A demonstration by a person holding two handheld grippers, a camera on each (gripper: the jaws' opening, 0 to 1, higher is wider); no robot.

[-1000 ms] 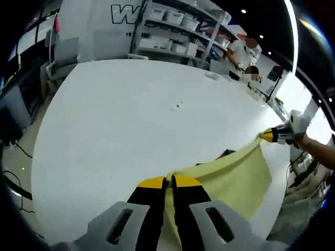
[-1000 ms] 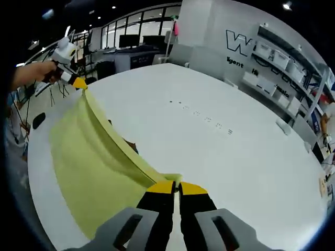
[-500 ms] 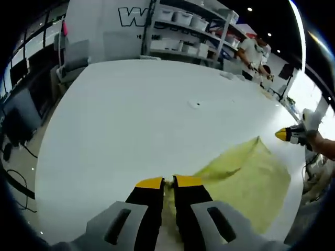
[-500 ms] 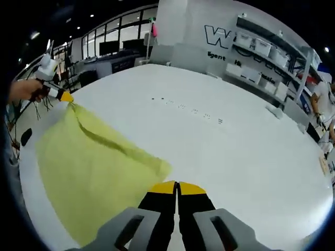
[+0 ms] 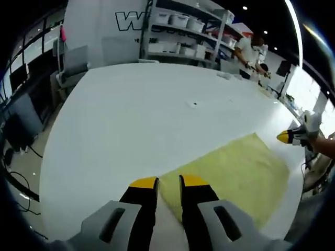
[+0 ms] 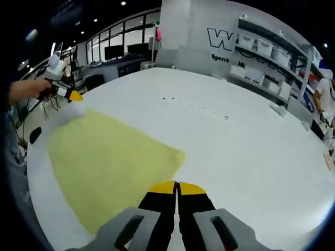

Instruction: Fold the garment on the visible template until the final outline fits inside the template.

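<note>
A pale yellow garment [image 5: 235,172] lies flat on the white table [image 5: 131,120], one corner just ahead of my left gripper [image 5: 168,182]. That gripper stands open, its yellow-tipped jaws apart and holding nothing. In the right gripper view the same garment [image 6: 110,159] spreads to the left of my right gripper [image 6: 177,187], whose jaws are shut together on nothing, just off the cloth's near edge. The right gripper [image 5: 289,137] shows beyond the garment's far corner, held in a hand. The left gripper [image 6: 67,94] shows at the cloth's far left corner, above the table.
Shelves with white bins [image 5: 180,23] stand behind the table, a person [image 5: 250,49] beside them. Grey chairs [image 5: 70,60] sit at the far left edge. Small dark marks [image 6: 196,106] dot the tabletop. The table's curved edge [image 6: 36,183] runs close to the garment.
A second ago both grippers held the garment stretched above the table. The right gripper let go first, then the left opened, and the cloth now lies flat.
</note>
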